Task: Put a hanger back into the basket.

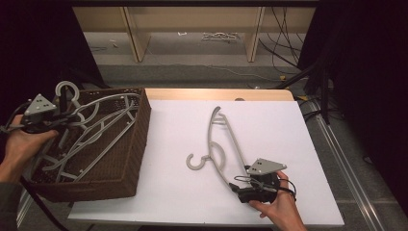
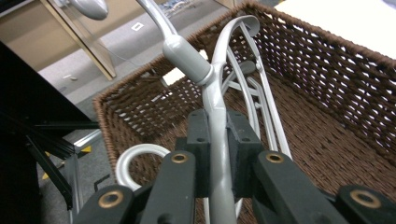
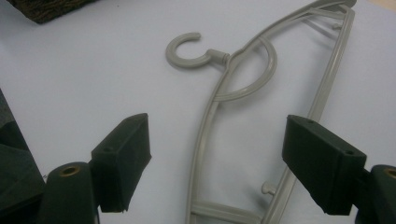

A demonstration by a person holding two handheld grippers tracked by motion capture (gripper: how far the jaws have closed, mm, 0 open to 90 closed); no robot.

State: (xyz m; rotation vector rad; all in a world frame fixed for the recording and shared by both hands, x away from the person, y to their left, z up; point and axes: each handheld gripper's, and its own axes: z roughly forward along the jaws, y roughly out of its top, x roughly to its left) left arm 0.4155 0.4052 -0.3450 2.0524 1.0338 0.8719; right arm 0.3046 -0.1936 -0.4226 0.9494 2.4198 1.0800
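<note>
R tongs [image 1: 240,185] gape wide at the worktop's [image 1: 168,192] near edge, pads either side of the grey hanger [image 1: 226,144] lying flat, not touching it. White sheet round it lies bare. Farther L, L tongs [image 2: 219,154] clamp a 2nd hanger [image 2: 217,98] over the wicker basket [image 1: 130,159], which hugs the worktop's L edge w/ more hangers [image 1: 91,144] inside.

My counter [image 1: 269,115] had a white top w/ a wood edge at the back. Beyond it, grey floor [image 1: 192,72], pale wood shelf legs [image 1: 132,33], black cables [image 1: 284,43] at right. Sides were dark.
</note>
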